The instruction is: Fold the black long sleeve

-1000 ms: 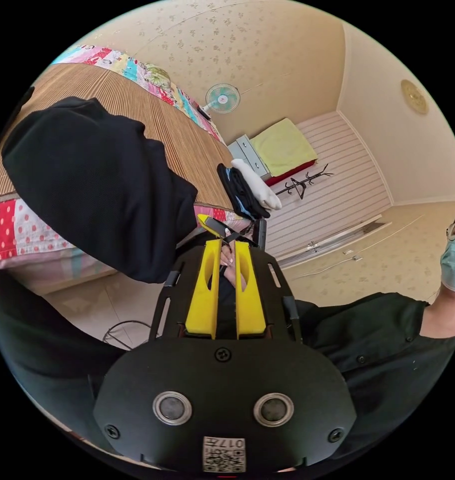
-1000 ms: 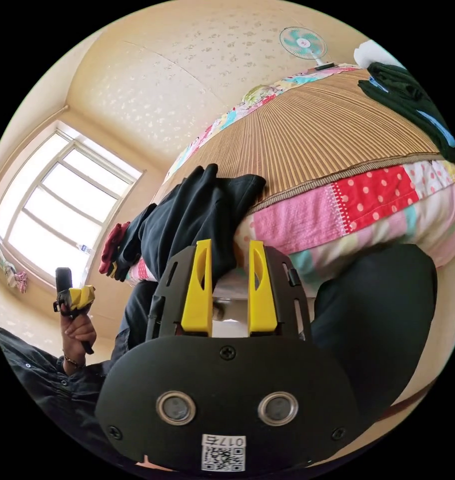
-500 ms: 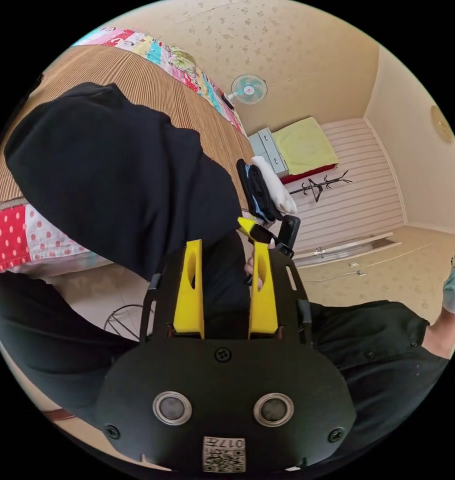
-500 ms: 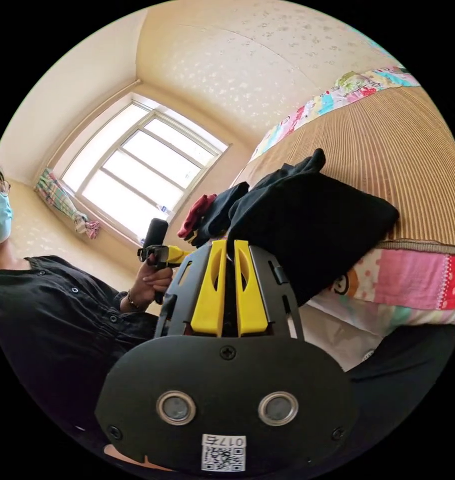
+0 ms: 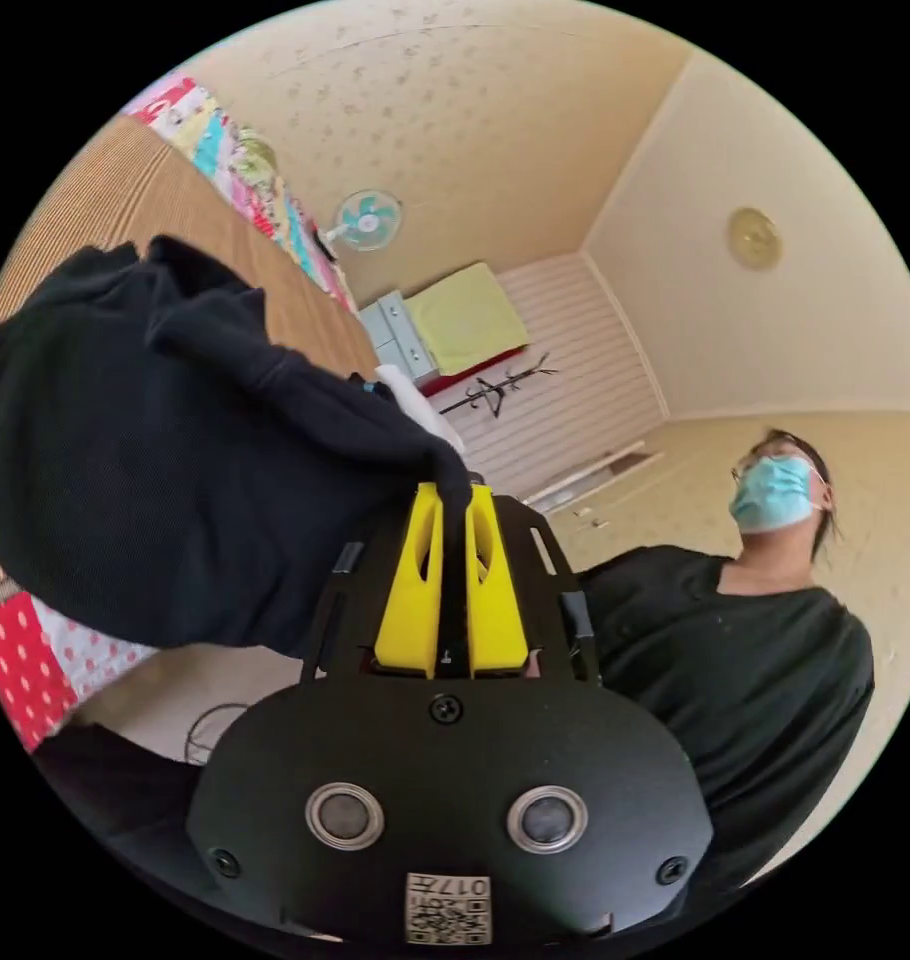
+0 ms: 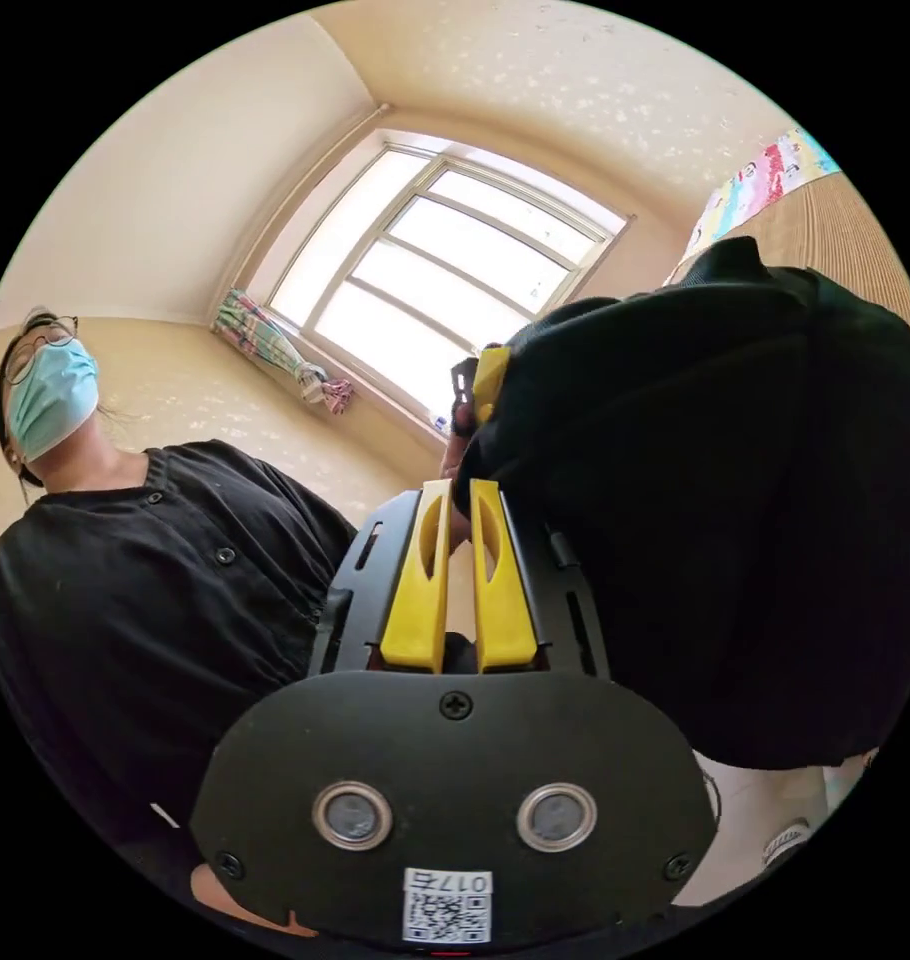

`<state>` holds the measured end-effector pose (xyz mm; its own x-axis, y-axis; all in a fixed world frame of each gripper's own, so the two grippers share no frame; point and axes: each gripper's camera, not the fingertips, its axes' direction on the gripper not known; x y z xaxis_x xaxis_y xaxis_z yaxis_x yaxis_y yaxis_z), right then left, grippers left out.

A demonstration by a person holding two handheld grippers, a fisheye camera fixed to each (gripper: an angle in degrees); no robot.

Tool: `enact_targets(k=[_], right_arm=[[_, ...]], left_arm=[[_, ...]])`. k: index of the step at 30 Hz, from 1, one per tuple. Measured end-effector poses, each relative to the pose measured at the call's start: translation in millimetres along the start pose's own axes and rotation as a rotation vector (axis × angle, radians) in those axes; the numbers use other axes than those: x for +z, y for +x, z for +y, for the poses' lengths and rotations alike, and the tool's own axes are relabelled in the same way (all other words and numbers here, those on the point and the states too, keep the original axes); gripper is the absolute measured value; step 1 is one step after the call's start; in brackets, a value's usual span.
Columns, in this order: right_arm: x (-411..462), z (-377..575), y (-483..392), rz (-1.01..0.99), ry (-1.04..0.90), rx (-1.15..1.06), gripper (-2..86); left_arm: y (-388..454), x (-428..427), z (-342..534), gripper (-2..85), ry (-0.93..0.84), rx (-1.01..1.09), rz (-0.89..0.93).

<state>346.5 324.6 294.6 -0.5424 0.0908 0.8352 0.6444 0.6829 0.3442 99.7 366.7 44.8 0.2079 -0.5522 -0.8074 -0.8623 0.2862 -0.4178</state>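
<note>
The black long sleeve hangs bunched in the left gripper view, lifted off the bed's edge. My left gripper is shut, with a ridge of the black cloth running down between its yellow jaws. In the right gripper view the same garment bulges at the right. My right gripper is shut there on a corner of it, the jaws nearly touching. The left gripper peeks out yellow just above that corner, beside a hand.
The bed with its bamboo mat and patchwork quilt lies behind the garment. A white folded item rests on its far end. A fan, drawers and a window line the walls. The person's torso stands close.
The right gripper went from open to shut on the garment. The left gripper opened, then shut on the cloth. Both grippers rose, and the garment now hangs off the bed edge between them.
</note>
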Motion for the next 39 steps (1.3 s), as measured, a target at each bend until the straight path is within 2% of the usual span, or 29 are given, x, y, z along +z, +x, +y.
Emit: enact_targets(k=[1, 4, 6, 8, 10, 11, 13, 18, 21, 24, 27, 31, 34, 39], right_arm=[[-6, -2, -16, -0.097, 0.009, -0.060, 2.0], [-27, -8, -72, -0.184, 0.031, -0.240, 1.5], [-37, -10, -102, -0.142, 0.016, -0.320, 1.3], [-47, -9, -123, -0.067, 0.004, -0.354, 1.3], [-62, -1, -140, 0.037, 0.031, -0.358, 1.4], [-66, 2, -142, 0.048, 0.037, -0.362, 1.4], [-80, 16, -146, 0.076, 0.067, -0.352, 1.9], [-110, 50, -145, 0.074, 0.176, -0.278, 4.5], [-130, 71, -147, 0.109, 0.223, -0.260, 11.0], [-139, 82, -143, 0.080, 0.134, -0.249, 16.8], [-145, 95, -145, -0.045, 0.032, -0.302, 17.4], [-143, 115, -104, -0.247, -0.100, -0.171, 14.2], [-139, 130, -86, -0.458, -0.090, -0.128, 8.4], [-127, 129, -82, -0.346, -0.115, -0.056, 3.2]], left_arm=[[26, -18, 2, 3.8, 0.022, 0.145, 0.098], [91, -67, 1, 3.7, 0.015, 0.477, 0.338], [131, -93, 0, 3.7, -0.027, 0.648, 0.410], [165, -118, 4, 3.6, 0.023, 0.820, 0.444], [189, -136, 5, 3.4, 0.091, 0.988, 0.648], [190, -137, 3, 3.4, 0.097, 1.012, 0.733], [189, -132, -8, 3.4, 0.112, 1.046, 1.045], [175, -77, -10, 3.3, 0.160, 0.933, 1.445], [169, -41, 0, 3.3, 0.181, 0.811, 1.510], [160, -30, 4, 3.3, 0.227, 0.752, 1.557], [155, -39, 1, 3.3, 0.259, 0.749, 1.530], [150, -44, 1, 3.3, 0.293, 0.768, 1.503], [140, -38, 3, 3.3, 0.339, 0.746, 1.488], [127, -29, -3, 3.2, 0.369, 0.704, 1.410]])
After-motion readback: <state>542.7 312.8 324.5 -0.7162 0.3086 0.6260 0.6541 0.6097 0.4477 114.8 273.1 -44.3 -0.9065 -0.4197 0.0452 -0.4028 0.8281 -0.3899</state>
